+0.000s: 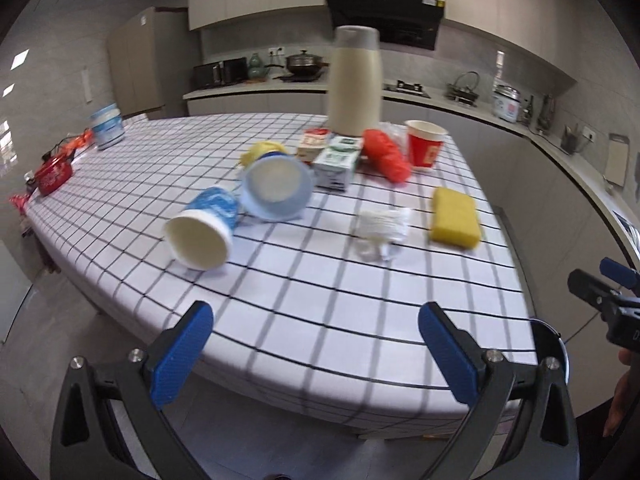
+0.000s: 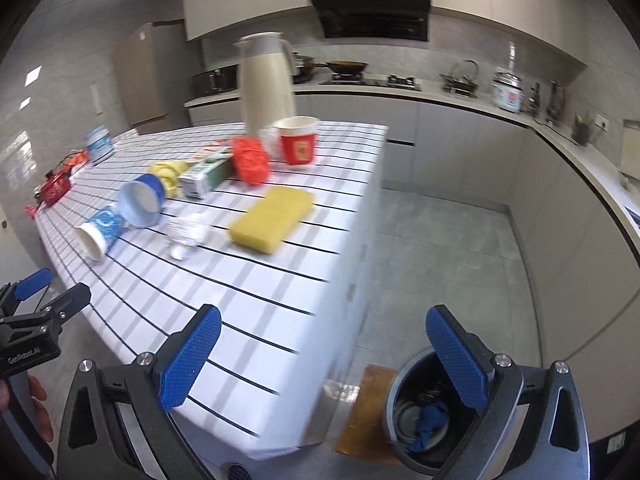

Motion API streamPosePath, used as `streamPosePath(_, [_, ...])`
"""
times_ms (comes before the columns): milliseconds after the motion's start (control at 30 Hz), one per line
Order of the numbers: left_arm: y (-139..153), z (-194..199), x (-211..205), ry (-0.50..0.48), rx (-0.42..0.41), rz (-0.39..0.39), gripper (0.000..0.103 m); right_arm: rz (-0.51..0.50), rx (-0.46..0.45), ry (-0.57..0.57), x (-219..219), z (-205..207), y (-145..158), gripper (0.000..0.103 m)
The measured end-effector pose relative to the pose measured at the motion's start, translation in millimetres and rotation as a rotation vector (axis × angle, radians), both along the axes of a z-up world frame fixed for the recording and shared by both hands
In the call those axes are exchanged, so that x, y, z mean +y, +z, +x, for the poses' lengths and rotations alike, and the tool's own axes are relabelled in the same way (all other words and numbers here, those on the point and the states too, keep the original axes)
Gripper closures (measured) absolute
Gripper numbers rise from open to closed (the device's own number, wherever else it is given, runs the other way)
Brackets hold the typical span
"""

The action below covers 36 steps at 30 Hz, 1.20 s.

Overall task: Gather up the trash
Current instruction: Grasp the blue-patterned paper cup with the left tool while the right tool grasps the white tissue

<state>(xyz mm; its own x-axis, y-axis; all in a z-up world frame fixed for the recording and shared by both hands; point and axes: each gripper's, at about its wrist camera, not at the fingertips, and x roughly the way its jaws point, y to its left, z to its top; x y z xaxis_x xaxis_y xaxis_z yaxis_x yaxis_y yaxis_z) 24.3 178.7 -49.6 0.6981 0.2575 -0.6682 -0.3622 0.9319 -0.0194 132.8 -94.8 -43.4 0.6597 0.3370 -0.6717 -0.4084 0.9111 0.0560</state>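
Note:
On the checked tablecloth [image 1: 304, 304] lie a tipped blue-and-white paper cup [image 1: 204, 224], a tipped light-blue bowl [image 1: 276, 188], a crumpled white wrapper [image 1: 382, 228], a yellow sponge [image 1: 454, 220], milk cartons [image 1: 336, 160], a red crumpled bag [image 1: 386, 154] and an upright red cup [image 1: 424, 142]. My left gripper [image 1: 316, 344] is open and empty at the table's near edge. My right gripper [image 2: 324, 352] is open and empty, above the table corner. A grey trash bin [image 2: 420, 412] with blue trash stands on the floor below it.
A tall cream thermos [image 1: 354, 80] stands at the table's far side. A blue tub [image 1: 106, 126] and a red pot [image 1: 52, 176] sit at the left end. Yellow peel [image 2: 168, 172] lies by the bowl. Kitchen counters [image 2: 560, 128] run behind and right.

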Motion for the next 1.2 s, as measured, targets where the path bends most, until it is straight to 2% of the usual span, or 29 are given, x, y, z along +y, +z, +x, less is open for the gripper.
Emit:
streamPosePath(233, [-8, -5, 50, 0.054, 0.010, -0.018, 0.000, -0.006, -0.007, 0.066, 66, -1, 0, 0.000])
streamPosePath(400, [-12, 5, 80, 0.056, 0.012, -0.005, 0.000, -0.014, -0.006, 0.112, 113, 3, -3, 0.000])
streamPosePath(633, [-18, 30, 116, 0.036, 0.001, -0.012, 0.000, -0.033, 0.021, 0.144, 170, 25, -19, 0.016])
streamPosePath(767, [-24, 48, 130, 0.019, 0.007, -0.021, 0.000, -0.051, 0.045, 0.145, 191, 41, -31, 0.020])
streamPosePath(1067, [-39, 80, 144, -0.028, 0.039, -0.042, 0.001, -0.101, 0.108, 0.114, 215, 79, -61, 0.022])
streamPosePath(1133, [-41, 85, 146, -0.039, 0.044, -0.048, 0.005, -0.103, 0.119, 0.110, 217, 84, -66, 0.025])
streamPosePath(1200, [-43, 88, 149, -0.051, 0.050, -0.059, 0.011, -0.103, 0.135, 0.111, 219, 89, -71, 0.035])
